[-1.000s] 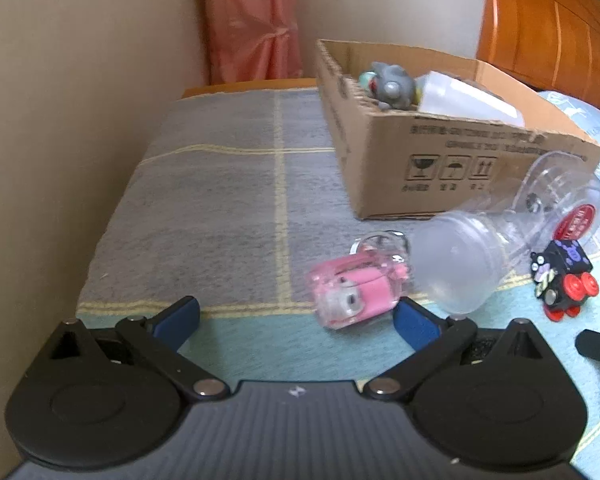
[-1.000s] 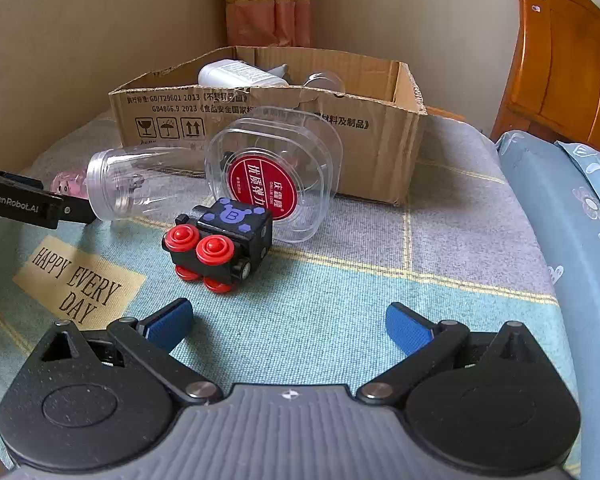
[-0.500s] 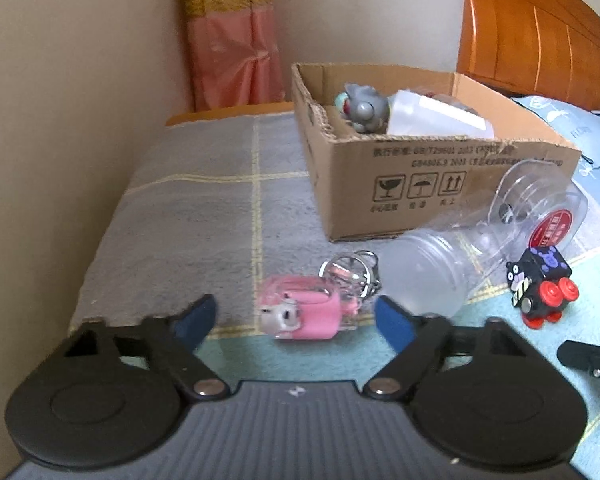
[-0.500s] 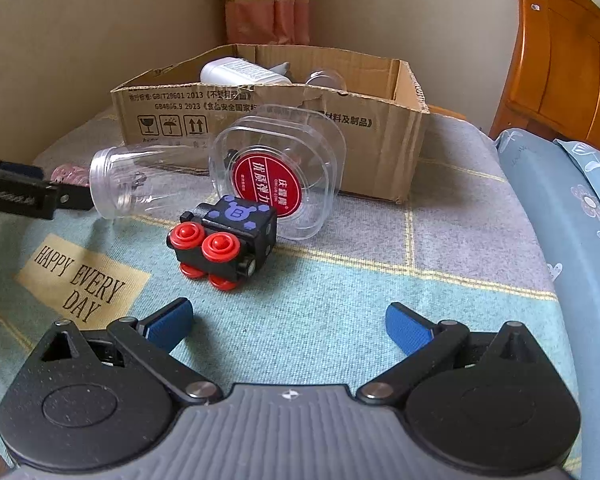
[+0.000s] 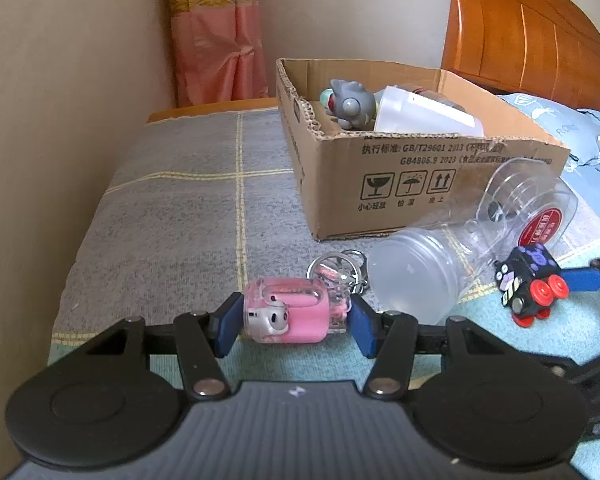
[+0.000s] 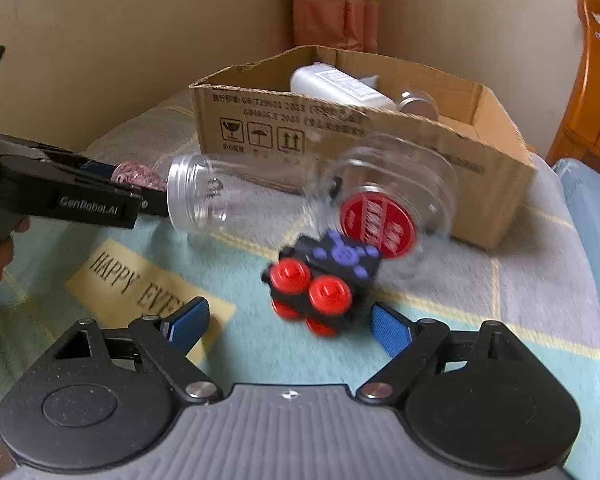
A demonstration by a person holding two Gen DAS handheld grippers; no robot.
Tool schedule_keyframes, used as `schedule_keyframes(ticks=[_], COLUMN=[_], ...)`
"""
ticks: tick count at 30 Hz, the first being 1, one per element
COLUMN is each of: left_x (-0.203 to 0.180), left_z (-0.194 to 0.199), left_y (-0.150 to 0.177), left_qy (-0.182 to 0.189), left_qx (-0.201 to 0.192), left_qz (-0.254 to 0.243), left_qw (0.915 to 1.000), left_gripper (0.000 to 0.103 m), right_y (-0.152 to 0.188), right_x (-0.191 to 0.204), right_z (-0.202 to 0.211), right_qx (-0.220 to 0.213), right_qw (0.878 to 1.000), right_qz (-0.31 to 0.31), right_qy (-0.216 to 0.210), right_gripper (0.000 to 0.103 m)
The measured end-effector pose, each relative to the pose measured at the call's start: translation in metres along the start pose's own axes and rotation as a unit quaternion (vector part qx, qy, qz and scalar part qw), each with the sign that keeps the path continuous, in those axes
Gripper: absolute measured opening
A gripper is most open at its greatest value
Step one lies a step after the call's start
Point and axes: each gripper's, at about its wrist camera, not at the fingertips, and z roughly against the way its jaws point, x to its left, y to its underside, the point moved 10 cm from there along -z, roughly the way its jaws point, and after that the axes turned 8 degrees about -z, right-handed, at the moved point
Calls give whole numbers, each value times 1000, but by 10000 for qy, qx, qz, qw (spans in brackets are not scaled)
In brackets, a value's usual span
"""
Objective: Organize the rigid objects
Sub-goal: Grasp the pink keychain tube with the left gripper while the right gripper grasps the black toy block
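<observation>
both claws have just been closing: left claw (image 5: 294, 326) now pinches pink keychain toy (image 5: 290, 314) on the bed, right claw (image 6: 288, 326) open, nearing black cube toy (image 6: 326, 280) at 12 o'clock, cardboard box (image 5: 400, 184) beyond awaits both.

Your views show soft, even daylight, fisheye bending at the edges, and motion blur on the toy cube (image 6: 324, 276).

Rig appearance, both handheld units

Left gripper (image 5: 294, 326) and right gripper (image 6: 288, 324): black linkage arms with silver pivot screws, blue pads (image 5: 224, 330) on the fingers, two round black discs flanking a ribbed grey body (small white mark at its centre). Left unit's black side reads "GenRobot.AI" in white.
</observation>
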Motion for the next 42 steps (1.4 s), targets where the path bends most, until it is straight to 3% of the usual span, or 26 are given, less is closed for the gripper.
schedule_keyframes(ticks=[7, 11, 16, 18, 23, 35, 42], left_x=[0, -1, -2, -1, -1, -15, -23], left_z=[-1, 0, 0, 0, 3, 38, 66], left_y=[-1, -2, -1, -1, -2, 3, -6], left_qy=[78, 167, 142, 110, 216, 691, 694], left_qx=[-40, -26, -8, 2, 113, 647, 780], left_qz=[15, 100, 45, 24, -78, -526, -1002], left_qw=[10000, 9998, 9999, 9999, 9997, 9941, 9895], left_gripper=[55, 55, 52, 51, 50, 49, 49], right_y=[-12, -15, -16, -17, -15, -15, -28], right_x=[5, 6, 6, 5, 3, -3, -8], right_z=[-10, -10, -11, -10, -7, 39, 71], right_qx=[-103, -142, -104, -108, -55, 80, -28], right_qw=[9999, 9999, 9998, 9998, 9997, 9995, 9981], right_qz=[4, -34, -76, -90, -80, 239, 451], right_qy=[33, 49, 125, 168, 223, -215, -425], right_gripper=[83, 70, 69, 61, 61, 61, 61])
